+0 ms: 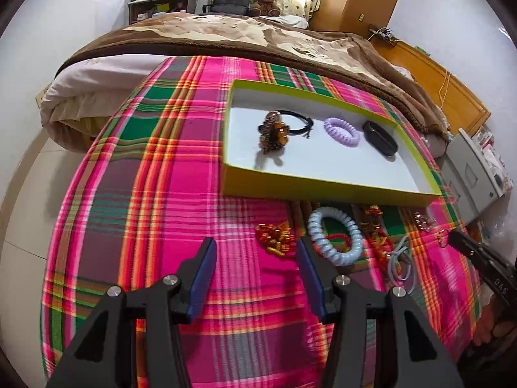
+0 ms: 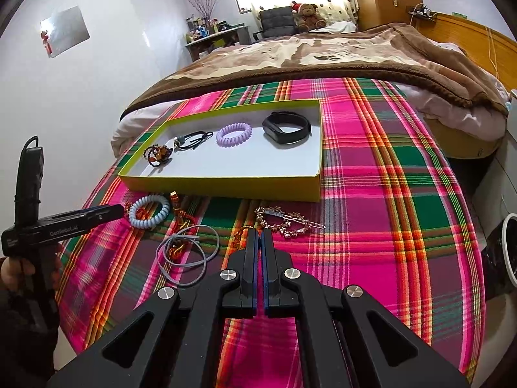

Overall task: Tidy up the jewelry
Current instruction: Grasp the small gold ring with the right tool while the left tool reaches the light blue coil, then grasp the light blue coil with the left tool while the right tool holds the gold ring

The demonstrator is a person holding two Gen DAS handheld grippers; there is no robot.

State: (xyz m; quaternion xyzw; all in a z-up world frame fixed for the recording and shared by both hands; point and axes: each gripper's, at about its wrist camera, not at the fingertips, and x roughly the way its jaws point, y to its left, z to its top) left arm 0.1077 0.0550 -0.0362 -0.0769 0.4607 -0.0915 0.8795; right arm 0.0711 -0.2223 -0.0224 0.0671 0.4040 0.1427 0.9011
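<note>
Left gripper (image 1: 257, 252) spread wide over plaid cloth (image 1: 181, 168), right gripper (image 2: 260, 236) pressed together & empty, loose jewelry incl. blue coil band (image 2: 149, 210) lying near yellow-green tray (image 2: 226, 185); tangled pieces could snag, dragging neighbours

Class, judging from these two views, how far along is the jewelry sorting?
Done: the lime-edged box holds an amber bead cluster, black hair tie, lilac coil tie and black band. In hand: nothing. Left: the pale blue coil, grey elastics and gold chain.

Right tool (image 1: 452, 238) cut off by the left-wrist view's edge.
</note>
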